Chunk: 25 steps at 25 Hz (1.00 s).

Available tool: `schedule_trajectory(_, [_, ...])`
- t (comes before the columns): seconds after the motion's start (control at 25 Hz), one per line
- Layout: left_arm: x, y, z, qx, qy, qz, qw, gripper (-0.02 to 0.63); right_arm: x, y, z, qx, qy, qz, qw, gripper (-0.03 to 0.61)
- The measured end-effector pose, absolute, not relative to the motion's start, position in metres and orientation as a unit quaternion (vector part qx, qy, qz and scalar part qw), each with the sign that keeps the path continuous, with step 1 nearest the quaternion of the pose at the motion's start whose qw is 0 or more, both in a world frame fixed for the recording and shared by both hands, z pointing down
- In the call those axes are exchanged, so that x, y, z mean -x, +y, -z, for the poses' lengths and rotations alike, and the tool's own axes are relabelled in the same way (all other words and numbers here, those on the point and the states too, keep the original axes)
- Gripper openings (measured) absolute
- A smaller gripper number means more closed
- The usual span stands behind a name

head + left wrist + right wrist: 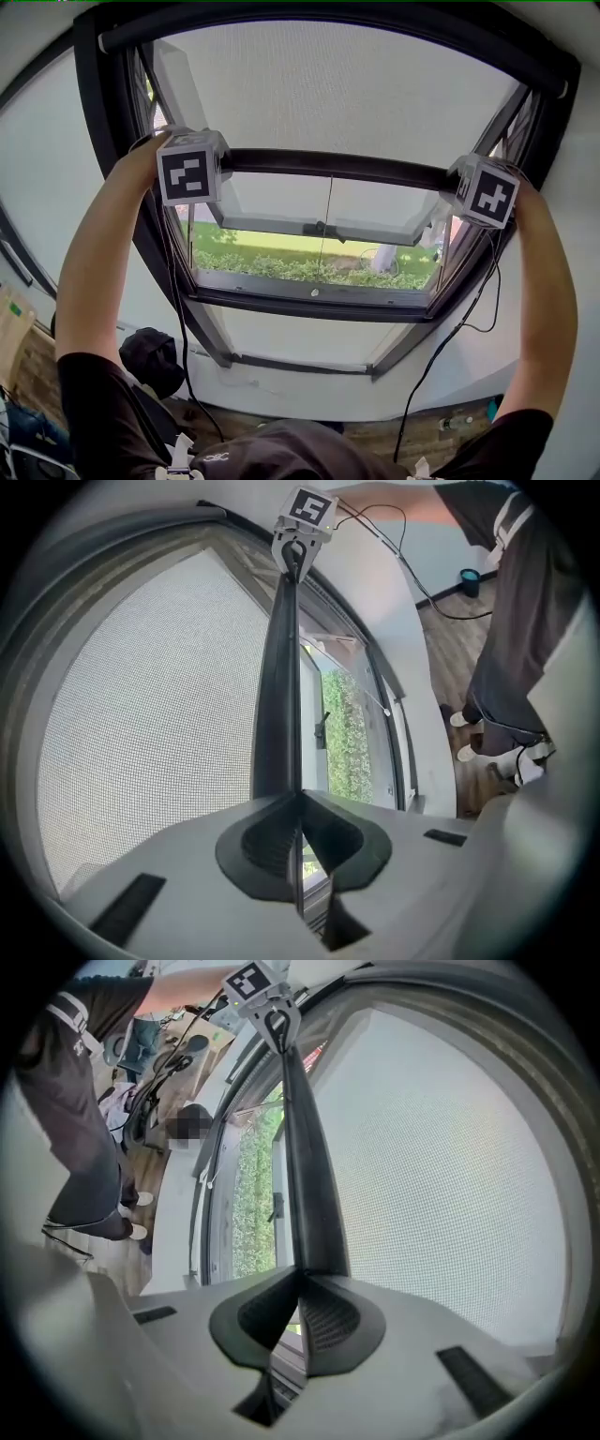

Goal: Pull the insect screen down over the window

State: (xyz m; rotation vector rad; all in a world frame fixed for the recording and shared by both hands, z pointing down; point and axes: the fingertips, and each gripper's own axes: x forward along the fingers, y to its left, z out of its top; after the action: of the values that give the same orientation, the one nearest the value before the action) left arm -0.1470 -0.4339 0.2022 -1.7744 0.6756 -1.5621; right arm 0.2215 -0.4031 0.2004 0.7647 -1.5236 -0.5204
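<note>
text: none legible | brands/numbers: none | signs: square coded markers on left cube (192, 169) and right cube (489, 194)

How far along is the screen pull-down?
Done: the mesh is unrolled over the upper part of the window. In hand: the left gripper and right gripper are each shut on the screen's dark bottom bar, one near each end. Left: the bar sits well above the lower window frame, and greenery shows uncovered below it.
</note>
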Motion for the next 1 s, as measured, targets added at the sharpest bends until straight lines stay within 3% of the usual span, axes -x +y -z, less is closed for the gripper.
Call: schedule_trajectory(1.0, [0.15, -0.434, -0.395, 0.723, 0.172, 0.616, 0.261, 0.032, -0.215, -0.401, -0.385, -0.262, -0.686, 0.17, 0.657, 0.025])
